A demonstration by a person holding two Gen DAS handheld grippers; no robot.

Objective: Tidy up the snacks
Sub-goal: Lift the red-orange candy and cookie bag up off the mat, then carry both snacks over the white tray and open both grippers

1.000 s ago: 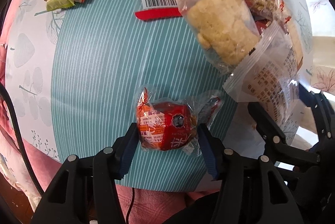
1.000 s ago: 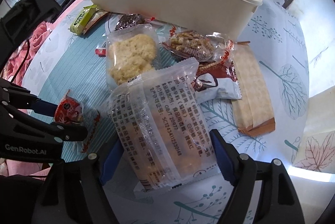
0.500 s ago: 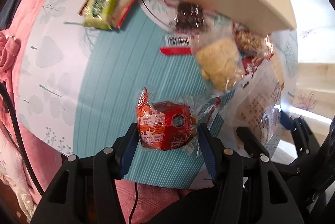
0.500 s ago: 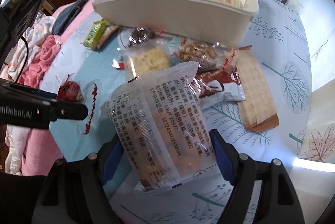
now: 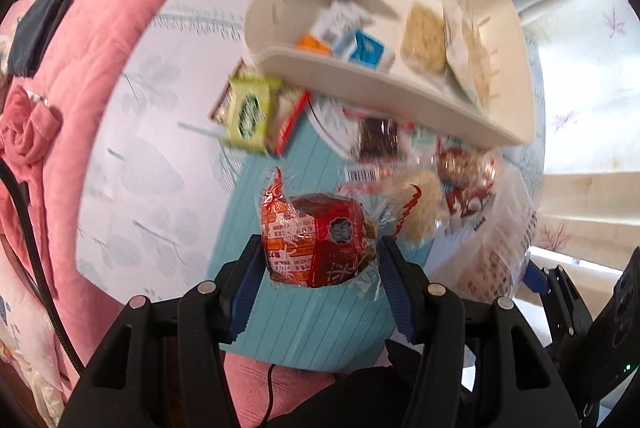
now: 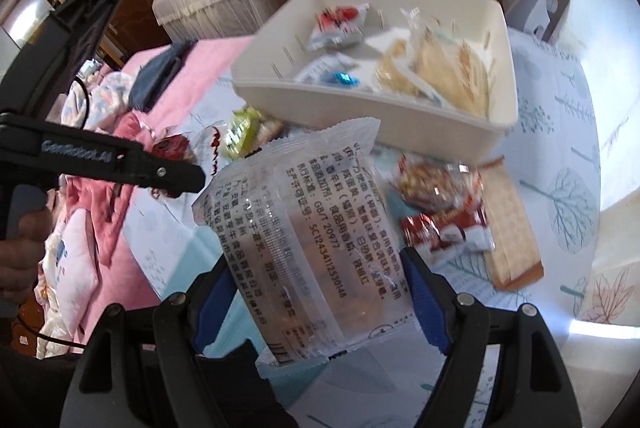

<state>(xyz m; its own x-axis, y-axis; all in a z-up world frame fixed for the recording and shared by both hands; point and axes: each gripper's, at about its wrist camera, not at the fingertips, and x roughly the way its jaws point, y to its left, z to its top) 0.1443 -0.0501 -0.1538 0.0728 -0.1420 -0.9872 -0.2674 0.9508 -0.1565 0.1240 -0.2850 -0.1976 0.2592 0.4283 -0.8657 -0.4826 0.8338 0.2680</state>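
My left gripper (image 5: 320, 268) is shut on a red-wrapped round pastry (image 5: 316, 240) and holds it high above the table. My right gripper (image 6: 320, 292) is shut on a clear packet with printed text (image 6: 308, 236), also lifted. The white bin (image 5: 360, 76) stands beyond both, with several snacks inside; it also shows in the right wrist view (image 6: 360, 116). The left gripper and its pastry (image 6: 172, 148) show at the left of the right wrist view.
On the table lie a green packet (image 5: 248, 112), a dark brownie (image 5: 376, 140), a pale rice cake (image 5: 424, 204), a nut bar (image 6: 432, 184), a red-white packet (image 6: 448, 232) and a long cracker pack (image 6: 508, 228). A pink quilt (image 5: 80, 68) lies left.
Both grippers have risen with their snacks, so the table looks farther off and the inside of the white bin has come into view.
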